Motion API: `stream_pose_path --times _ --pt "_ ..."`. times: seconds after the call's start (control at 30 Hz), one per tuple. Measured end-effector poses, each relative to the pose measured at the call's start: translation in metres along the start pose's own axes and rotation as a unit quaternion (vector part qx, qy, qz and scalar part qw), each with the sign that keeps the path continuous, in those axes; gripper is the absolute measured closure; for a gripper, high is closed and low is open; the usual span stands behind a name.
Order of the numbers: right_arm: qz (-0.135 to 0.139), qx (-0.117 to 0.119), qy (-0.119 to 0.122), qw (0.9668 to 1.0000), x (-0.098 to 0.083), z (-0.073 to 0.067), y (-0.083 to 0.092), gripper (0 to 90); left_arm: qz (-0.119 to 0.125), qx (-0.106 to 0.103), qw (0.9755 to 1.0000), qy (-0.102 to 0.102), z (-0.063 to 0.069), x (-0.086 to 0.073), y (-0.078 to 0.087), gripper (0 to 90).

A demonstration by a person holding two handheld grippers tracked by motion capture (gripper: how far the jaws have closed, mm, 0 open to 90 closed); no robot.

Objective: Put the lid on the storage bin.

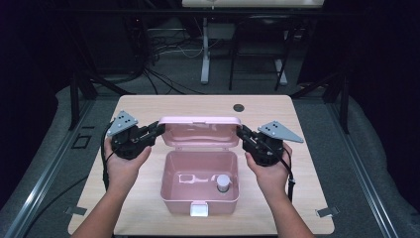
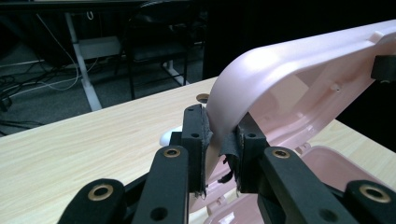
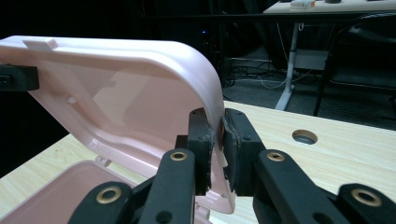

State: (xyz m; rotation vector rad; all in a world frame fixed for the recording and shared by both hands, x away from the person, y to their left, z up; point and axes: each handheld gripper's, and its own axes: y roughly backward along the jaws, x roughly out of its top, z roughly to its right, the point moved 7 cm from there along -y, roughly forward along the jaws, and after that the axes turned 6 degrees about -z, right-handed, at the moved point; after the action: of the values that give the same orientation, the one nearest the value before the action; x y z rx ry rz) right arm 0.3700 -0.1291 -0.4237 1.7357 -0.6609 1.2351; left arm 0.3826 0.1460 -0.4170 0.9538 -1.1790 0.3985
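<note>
no writing or brand can be read on anything here. a pink plastic box (image 1: 200, 182) sits in the middle of the pale wood-grain counter (image 1: 143, 106), its hinged lid (image 1: 199, 132) standing raised behind the open tub. the left hand-held gripper (image 1: 159, 130) is clenched on the lid's left rounded corner, its pads pressing the rim from both sides, with frayed black tape on one pad in the left gripper view. the right hand-held gripper (image 1: 241, 132) is clamped on the lid's right corner the same way. inside the tub stands a small white-capped cylinder (image 1: 223, 183), beside a moulded outline in the floor. a white latch (image 1: 199, 208) sits on the box's near wall. the plastic is smooth and glossy with rounded edges; the grippers are matte black with brass-coloured rivets and grey three-cornered plates on top. a round dark grommet hole (image 1: 238, 107) lies near the counter's far edge. beyond are table legs, a chair and loose cables on a grey floor.
</note>
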Motion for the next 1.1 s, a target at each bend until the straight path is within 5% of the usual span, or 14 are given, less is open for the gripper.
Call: stream_pose_path --times 1.1 --pt "-0.027 0.015 -0.006 0.9995 -0.018 0.009 0.032 75.0 -0.010 -0.021 0.9997 0.000 0.009 -0.011 0.015 75.7"
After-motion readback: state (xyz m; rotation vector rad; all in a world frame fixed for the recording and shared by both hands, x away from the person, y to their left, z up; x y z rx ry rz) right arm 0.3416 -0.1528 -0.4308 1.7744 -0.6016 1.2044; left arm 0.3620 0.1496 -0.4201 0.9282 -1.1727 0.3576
